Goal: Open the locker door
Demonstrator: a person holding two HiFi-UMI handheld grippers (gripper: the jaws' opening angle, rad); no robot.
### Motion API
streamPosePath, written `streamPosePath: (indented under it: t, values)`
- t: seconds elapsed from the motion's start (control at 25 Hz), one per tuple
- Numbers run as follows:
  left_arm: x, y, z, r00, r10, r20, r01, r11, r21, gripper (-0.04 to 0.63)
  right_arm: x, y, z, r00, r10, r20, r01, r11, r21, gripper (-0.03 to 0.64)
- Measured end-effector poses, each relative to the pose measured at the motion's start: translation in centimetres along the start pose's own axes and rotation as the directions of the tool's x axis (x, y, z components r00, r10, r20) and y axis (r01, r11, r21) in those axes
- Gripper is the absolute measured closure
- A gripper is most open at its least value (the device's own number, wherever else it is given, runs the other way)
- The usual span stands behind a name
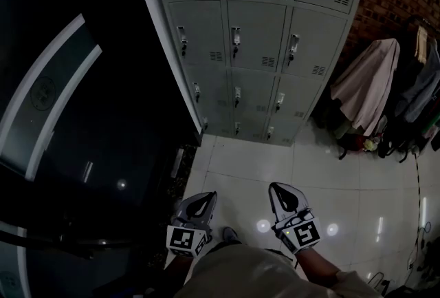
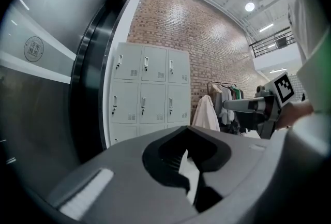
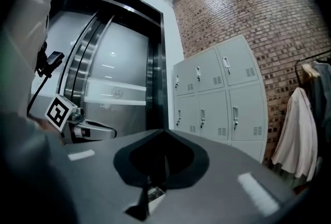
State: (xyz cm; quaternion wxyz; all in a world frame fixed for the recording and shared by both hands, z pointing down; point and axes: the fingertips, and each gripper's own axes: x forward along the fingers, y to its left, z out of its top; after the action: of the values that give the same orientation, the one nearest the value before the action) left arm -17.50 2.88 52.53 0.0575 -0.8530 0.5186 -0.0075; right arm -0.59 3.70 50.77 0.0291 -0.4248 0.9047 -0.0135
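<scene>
Locker bank (image 1: 254,35), grey sheet steel, three columns of doors, every door seen is closed. The task does not say which door is meant, so I cannot tell.

Head view: both grippers are well short of the locker bank, over pale tiled floor (image 1: 275,159) that runs up to its foot. Left gripper (image 1: 208,196) and right gripper (image 1: 275,188) sit side by side and point toward the bank. Each pair of jaws meets at the tips with nothing between. A pale coat (image 1: 368,80) hangs just right of the bank, and a dark glass panel (image 1: 55,104) stands to its left.

Left gripper view: left gripper (image 2: 187,135) has its jaws pressed together and is empty. Only a sliver of floor shows through the hollow behind the tips. The locker bank (image 2: 150,93) stands ahead, far off.

Right gripper view: right gripper (image 3: 164,137) is also pressed together and holds nothing. The locker bank (image 3: 222,99) lies ahead and to the right, with small upright latch handles (image 3: 235,114) near each door's left edge.

Handling, by judgement: the door is thin, stiff metal, probably light on its hinges, but smooth and flat, so the face offers no purchase. The latch handle is the only place to grip. It is small, so the jaws must spread, close squarely on it, and pull outward along the door's swing. A skewed pinch could slip off.
</scene>
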Motion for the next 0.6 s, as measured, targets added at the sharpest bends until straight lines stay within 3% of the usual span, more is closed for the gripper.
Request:
streamPosePath:
  t: [0.12, 0.24, 0.4, 0.6]
  values:
    - [1.3, 2.4, -1.3, 1.0, -0.016, -0.027, 0.016, 1.0, 0.003, 0.371, 3.5, -0.7, 0.9, 0.997, -0.006, 0.08, 0.007, 1.0, -0.014, 0.615]
    - [3.2, 4.3, -3.2, 0.999, -0.01, -0.046, 0.011, 1.0, 0.01, 0.371, 6.5, -1.3, -0.3, 0.999, -0.011, 0.034, 0.01, 1.0, 0.02, 0.615]
    - [6.8, 4.8, -4.7, 0.999, -0.011, -0.037, 0.011, 1.0, -0.004, 0.37, 9.0, -2.3, -0.2, 0.999, 0.024, 0.043, -0.024, 1.0, -0.003, 0.615]
    - [12.0, 5.2, -3.5, 0.999, 0.038, 0.01, -0.038, 0.999, 0.024, 0.37, 11.4, -7.3, -1.2, 0.999, 0.042, 0.026, -0.042, 0.999, -0.021, 0.615]
